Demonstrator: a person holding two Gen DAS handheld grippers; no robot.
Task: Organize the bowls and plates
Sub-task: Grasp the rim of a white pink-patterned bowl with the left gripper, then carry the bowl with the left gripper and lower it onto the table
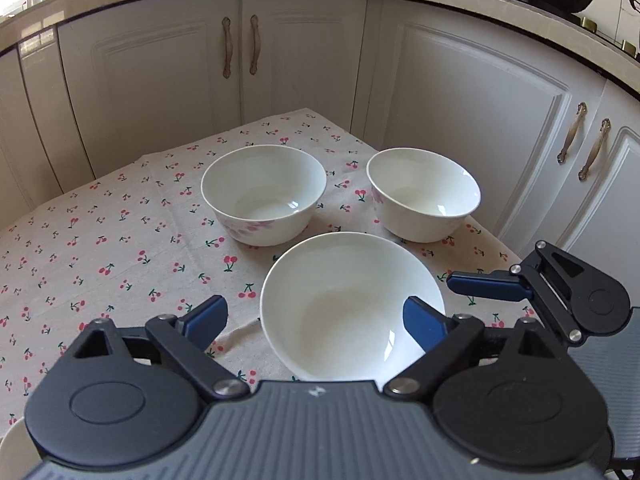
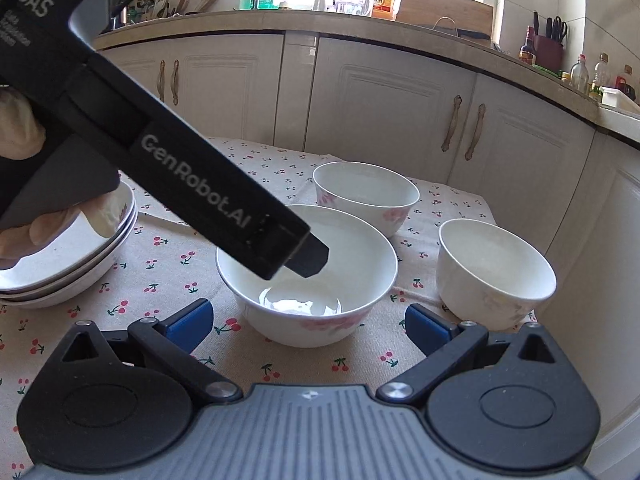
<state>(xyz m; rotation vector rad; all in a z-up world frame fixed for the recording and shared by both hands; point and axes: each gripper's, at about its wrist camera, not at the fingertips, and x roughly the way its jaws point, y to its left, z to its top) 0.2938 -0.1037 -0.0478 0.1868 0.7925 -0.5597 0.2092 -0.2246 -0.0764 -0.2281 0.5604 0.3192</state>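
Observation:
Three white bowls with pink flowers stand on the cherry-print tablecloth (image 1: 120, 240). The nearest bowl (image 1: 352, 304) lies under my left gripper (image 1: 316, 306), which is open. Its right finger (image 1: 424, 326) hangs over the bowl's inside, and its left finger (image 1: 208, 318) is outside the left rim. No pad presses on the bowl. The right wrist view shows that same bowl (image 2: 308, 280) with one left-gripper finger (image 2: 314, 258) over its hollow. My right gripper (image 2: 308, 310) is open and holds nothing, just short of this bowl. Two more bowls (image 1: 264, 196) (image 1: 424, 196) stand behind.
A stack of white plates (image 2: 72, 256) sits at the table's left, partly hidden by a person's hand (image 2: 60, 224) on the left gripper's handle. White kitchen cabinets (image 1: 300, 60) close off the table's far side and right edge. The right gripper's finger (image 1: 488, 284) reaches in from the right.

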